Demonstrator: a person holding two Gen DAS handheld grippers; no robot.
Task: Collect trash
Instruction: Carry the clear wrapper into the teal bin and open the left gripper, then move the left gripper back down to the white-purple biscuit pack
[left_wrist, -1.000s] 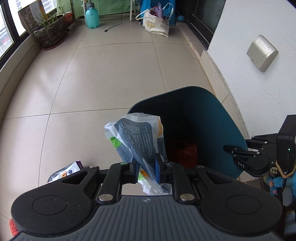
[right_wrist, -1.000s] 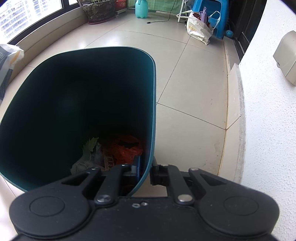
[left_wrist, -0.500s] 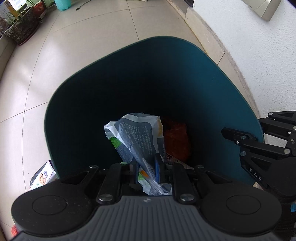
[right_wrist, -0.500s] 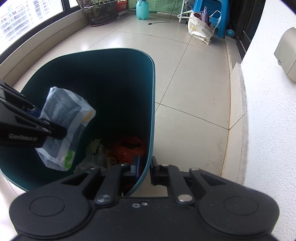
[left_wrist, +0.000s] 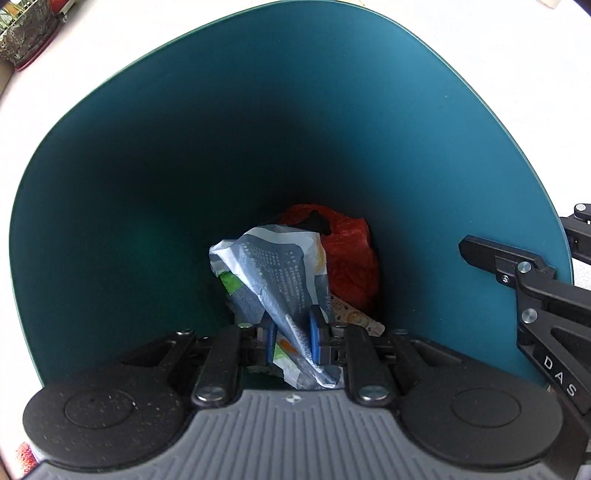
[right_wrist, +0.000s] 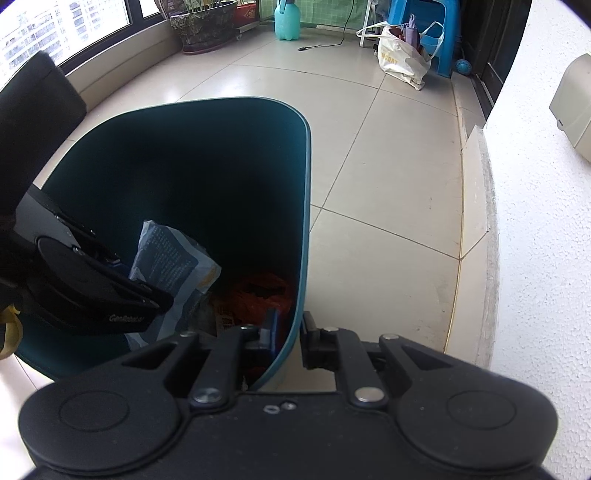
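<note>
The left gripper (left_wrist: 291, 334) has its blue pads pinched on a crumpled grey-and-white wrapper (left_wrist: 275, 275), which sticks up from between them with printed text across its face and a green patch at its left edge. The wrapper hangs inside the mouth of the teal bin (left_wrist: 147, 155), above a red plastic bag (left_wrist: 351, 258) and a scrap of printed paper (left_wrist: 354, 317) lying at the bottom. The right gripper (right_wrist: 291, 332) is clamped on the bin's rim (right_wrist: 304, 206), one finger inside the wall and one outside, nearly closed with only the thin wall between them. From the right wrist view the left gripper (right_wrist: 147, 295) reaches in from the left over the bin, the wrapper (right_wrist: 173, 266) held within the opening. The bin stands on a tiled floor (right_wrist: 388, 184) beside a white wall (right_wrist: 546, 240); further off are a planter (right_wrist: 203, 22), a turquoise bottle (right_wrist: 286, 20) and a white bag (right_wrist: 402, 59).
</note>
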